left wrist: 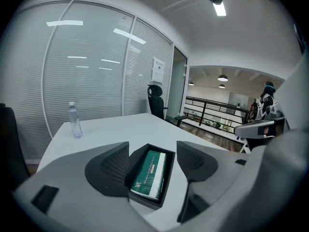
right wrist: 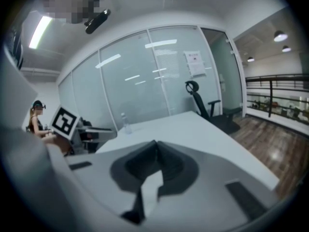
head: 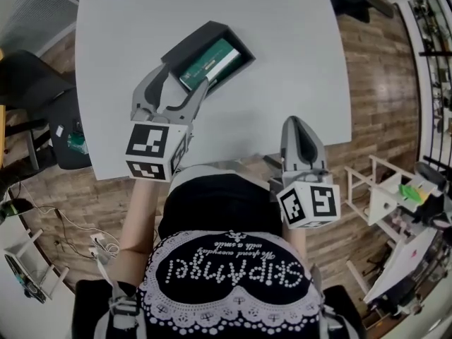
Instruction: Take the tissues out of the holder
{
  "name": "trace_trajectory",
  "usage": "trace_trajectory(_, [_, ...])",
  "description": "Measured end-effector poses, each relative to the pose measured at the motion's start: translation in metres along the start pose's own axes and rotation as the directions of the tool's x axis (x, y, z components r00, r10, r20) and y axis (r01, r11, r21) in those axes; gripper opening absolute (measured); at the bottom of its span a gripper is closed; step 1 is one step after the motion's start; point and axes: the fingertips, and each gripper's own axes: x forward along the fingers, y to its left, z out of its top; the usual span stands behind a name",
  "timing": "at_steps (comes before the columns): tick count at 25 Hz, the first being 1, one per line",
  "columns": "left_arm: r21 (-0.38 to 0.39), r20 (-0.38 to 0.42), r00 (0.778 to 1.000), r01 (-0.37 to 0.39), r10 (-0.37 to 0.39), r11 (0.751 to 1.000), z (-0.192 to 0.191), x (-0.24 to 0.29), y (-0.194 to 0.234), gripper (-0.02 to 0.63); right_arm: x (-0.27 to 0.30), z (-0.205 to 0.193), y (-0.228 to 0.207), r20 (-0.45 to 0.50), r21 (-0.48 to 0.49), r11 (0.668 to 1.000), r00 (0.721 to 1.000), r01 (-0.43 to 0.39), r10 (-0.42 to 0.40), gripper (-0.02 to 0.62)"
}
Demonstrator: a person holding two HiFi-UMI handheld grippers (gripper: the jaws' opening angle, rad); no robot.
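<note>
2 tools [head: 182, 80] [head: 297, 124], 1 holder [head: 186, 44], apparently 1 tissue pack [head: 210, 63]

Office, meeting-room type. Big white bench [head: 282, 62] in middle. Behind bench: glass partition wall [left wrist: 96, 71] with slatted blinds, paper notice [left wrist: 158, 70] stuck on it. At bench's far end: black swivel chair [left wrist: 155, 100]. On bench: water bottle [left wrist: 75, 122]. Beside bench: wood-plank floor [head: 381, 83]. Beyond bench: railing [left wrist: 207, 111], hall with ceiling lamps [left wrist: 222, 78].

Found tissues [head: 208, 63] in holder [head: 189, 43] on table [head: 282, 62]. Noted bottle [left wrist: 75, 121] toward table's far left corner, chair [left wrist: 155, 100] behind far edge.
</note>
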Motion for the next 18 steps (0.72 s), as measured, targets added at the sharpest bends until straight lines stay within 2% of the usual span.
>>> trace_trajectory(8, [0.092, -0.125, 0.992, 0.024, -0.013, 0.995, -0.035, 0.052, 0.003, 0.327, 0.003, -0.002, -0.012, -0.021, 0.013, 1.0, 1.0, 0.017, -0.017, 0.034])
trace_trajectory(18, [0.087, -0.269, 0.961, 0.084, -0.058, 0.993, -0.077, 0.095, -0.004, 0.333, 0.009, -0.002, -0.027, -0.044, 0.027, 0.999, 0.998, 0.037, -0.036, 0.034])
